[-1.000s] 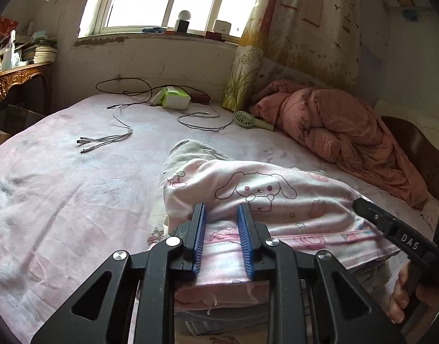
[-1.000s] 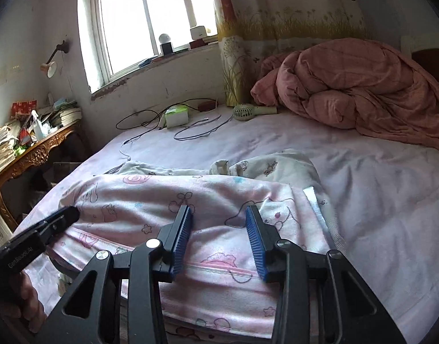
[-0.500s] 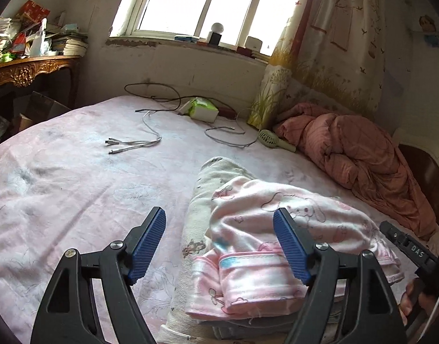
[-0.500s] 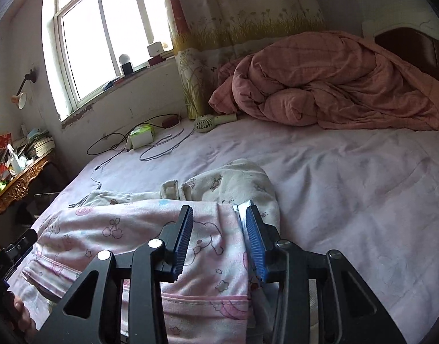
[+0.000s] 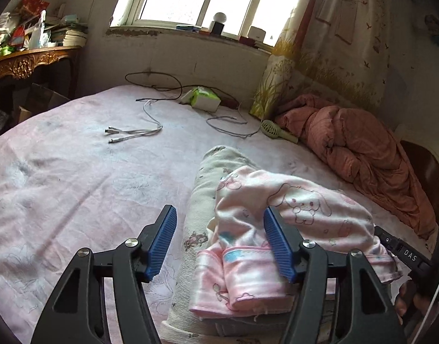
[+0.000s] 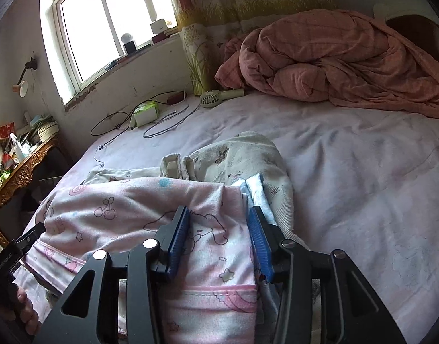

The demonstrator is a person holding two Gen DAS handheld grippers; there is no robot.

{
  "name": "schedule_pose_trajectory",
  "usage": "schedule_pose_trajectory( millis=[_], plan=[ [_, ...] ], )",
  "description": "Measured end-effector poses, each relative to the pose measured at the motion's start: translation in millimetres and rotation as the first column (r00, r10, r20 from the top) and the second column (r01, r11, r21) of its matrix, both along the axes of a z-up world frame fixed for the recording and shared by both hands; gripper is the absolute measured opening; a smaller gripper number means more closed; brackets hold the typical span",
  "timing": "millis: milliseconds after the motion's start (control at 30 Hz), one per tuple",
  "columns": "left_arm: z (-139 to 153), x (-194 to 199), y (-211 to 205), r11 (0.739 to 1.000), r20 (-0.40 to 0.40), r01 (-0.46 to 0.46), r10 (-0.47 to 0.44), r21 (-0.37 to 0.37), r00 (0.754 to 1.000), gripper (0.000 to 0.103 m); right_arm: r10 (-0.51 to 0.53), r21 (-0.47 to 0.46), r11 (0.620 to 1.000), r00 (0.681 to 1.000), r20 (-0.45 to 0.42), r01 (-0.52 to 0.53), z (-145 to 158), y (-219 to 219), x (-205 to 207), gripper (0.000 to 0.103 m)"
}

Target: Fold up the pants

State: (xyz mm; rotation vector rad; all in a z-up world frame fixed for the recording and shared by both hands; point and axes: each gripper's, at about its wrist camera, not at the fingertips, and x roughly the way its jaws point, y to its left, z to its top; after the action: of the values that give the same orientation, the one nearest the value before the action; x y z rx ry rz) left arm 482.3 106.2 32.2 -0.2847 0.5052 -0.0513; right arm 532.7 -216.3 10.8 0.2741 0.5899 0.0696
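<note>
Pink cartoon-print pants (image 5: 294,212) lie folded on top of a cream printed garment (image 5: 208,172) on the pink bed sheet. My left gripper (image 5: 219,246) is open wide and empty, its jaws astride the left end of the pile. In the right wrist view the pink pants (image 6: 133,215) lie under my right gripper (image 6: 219,240), whose jaws stand partly open over the right end of the pants; whether they pinch the cloth is unclear. The cream garment (image 6: 256,154) and a pale blue layer show beyond it.
A rumpled salmon quilt (image 5: 360,149) fills the bed's far right. Cables (image 5: 139,132), a green-topped tissue pack (image 5: 205,100) and a small hand fan (image 5: 272,130) lie near the window wall. A cluttered ornate desk (image 5: 27,60) stands at left.
My left gripper opened, let go of the pants and pulled back to the left. My right gripper's jaws stayed at about the same gap over the pants. The pants now lie bunched on the pile.
</note>
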Motion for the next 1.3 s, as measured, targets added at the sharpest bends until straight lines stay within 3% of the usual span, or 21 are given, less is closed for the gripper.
schedule_pose_trajectory(
  millis=[100,200,267,300,333,500,667,833,900,1000,1200,1300],
  plan=[
    [15.0,-8.5,-8.9,0.999,0.039,0.01,-0.012,0.051,0.999,0.065,-0.026,-0.058,0.998,0.999,0.025,0.027,11.7,4.3,-6.6,0.045],
    [29.3,-16.1,-20.4,0.994,0.047,0.037,-0.042,0.106,0.998,0.077,-0.048,-0.17,0.984,0.998,0.03,0.053,25.6,16.6,-14.0,0.046],
    [42.4,-25.8,-25.4,0.992,0.077,0.035,-0.045,0.125,0.996,0.093,-0.043,-0.181,0.982,0.998,0.055,0.052,36.2,20.1,-22.0,0.059],
    [49.6,-31.2,-27.3,0.991,0.097,0.03,-0.043,0.133,0.994,0.103,-0.048,-0.179,0.982,0.996,0.069,0.06,42.0,20.0,-26.2,0.073],
    [56.8,-37.5,-29.3,0.99,0.121,0.025,-0.042,0.138,0.992,0.103,-0.052,-0.171,0.983,0.994,0.091,0.067,48.6,20.3,-31.8,0.086],
    [85.7,-63.6,-41.8,0.98,0.195,0.013,-0.053,0.2,0.979,0.103,-0.022,-0.137,0.99,0.993,0.114,0.037,72.6,17.7,-47.0,0.102],
    [114.9,-96.1,-48.5,0.975,0.257,-0.002,-0.057,0.224,0.965,0.103,-0.049,-0.191,0.978,0.983,0.174,0.083,99.7,16.0,-75.4,0.102],
    [145.0,-150.0,-58.6,0.979,0.325,-0.006,-0.062,0.203,0.944,0.103,-0.058,-0.104,0.991,0.974,0.217,0.083,124.4,6.8,-124.7,0.102],
    [155.5,-180.5,-64.8,0.975,0.356,0.008,-0.089,0.223,0.93,0.103,-0.03,-0.083,0.995,0.971,0.236,0.051,134.1,6.3,-152.6,0.102],
    [166.5,-226.2,-74.4,0.958,0.372,-0.042,-0.07,0.285,0.925,0.103,-0.004,-0.102,0.994,0.964,0.265,0.032,147.0,10.8,-199.6,0.102],
    [178.5,-317.2,-70.8,0.977,0.432,0.002,-0.097,0.214,0.897,0.103,0.048,-0.192,0.981,0.92,0.388,0.03,170.5,28.4,-305.7,0.102],
    [175.1,-354.3,-69.5,0.974,0.475,0.005,-0.116,0.227,0.872,0.103,0.053,-0.218,0.975,0.9,0.433,0.048,167.4,31.7,-347.5,0.102]
  ],
)
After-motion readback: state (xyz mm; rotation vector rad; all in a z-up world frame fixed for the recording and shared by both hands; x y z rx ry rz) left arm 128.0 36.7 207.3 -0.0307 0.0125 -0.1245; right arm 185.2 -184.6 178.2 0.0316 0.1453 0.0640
